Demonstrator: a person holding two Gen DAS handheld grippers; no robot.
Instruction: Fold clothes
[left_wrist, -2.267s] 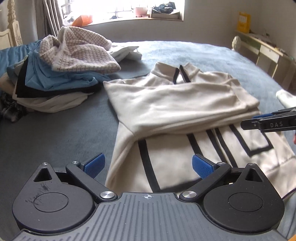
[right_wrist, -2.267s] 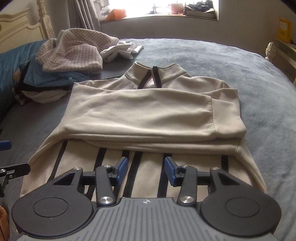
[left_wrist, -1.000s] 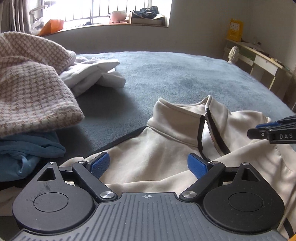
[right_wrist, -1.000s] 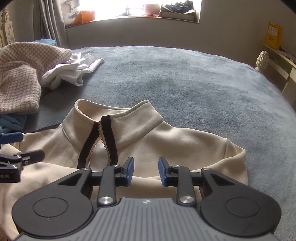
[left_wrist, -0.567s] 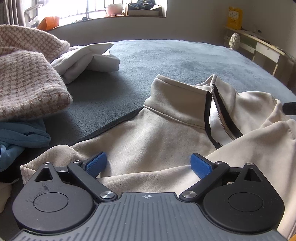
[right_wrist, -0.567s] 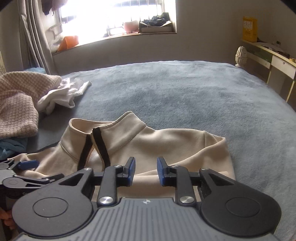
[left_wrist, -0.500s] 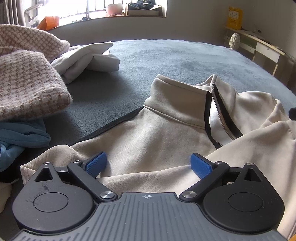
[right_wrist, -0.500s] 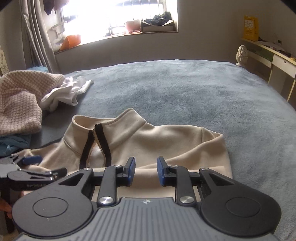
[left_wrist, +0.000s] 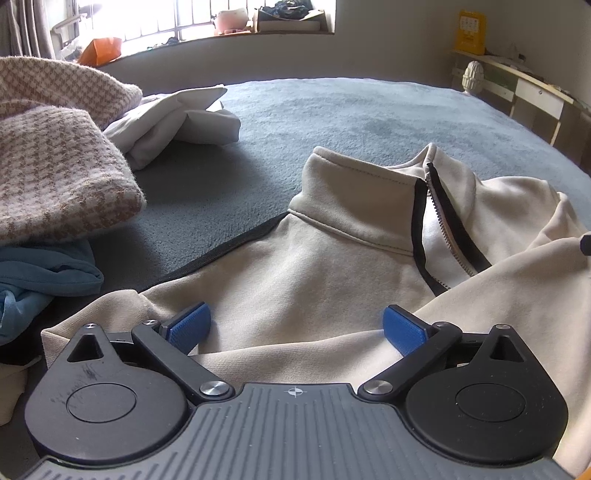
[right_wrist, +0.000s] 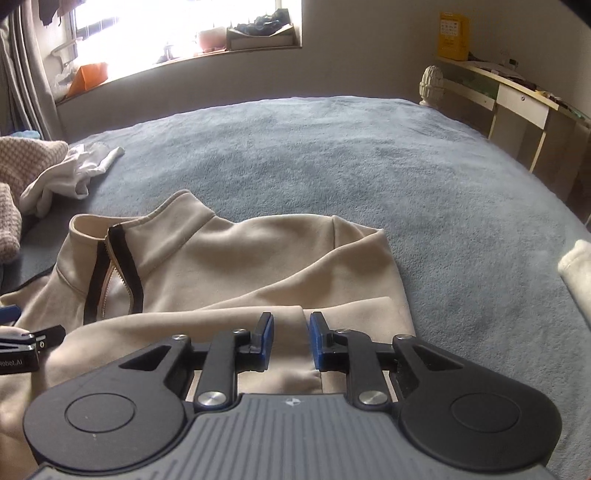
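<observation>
My left gripper (left_wrist: 293, 323) sits jaws wide apart over the beige zip-neck sweatshirt (left_wrist: 332, 266), mid-bed (right_wrist: 369, 166). My right gripper (right_wrist: 288, 341) has a narrow gap with a fabric fold between the pads; clamped or not, can't tell. Clothes pile (left_wrist: 55, 166) at bed's left edge.

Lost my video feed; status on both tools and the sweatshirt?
Left tool open over beige sweatshirt. Right tool narrowly open astride its folded edge. Clothes pile left, clear of it.
</observation>
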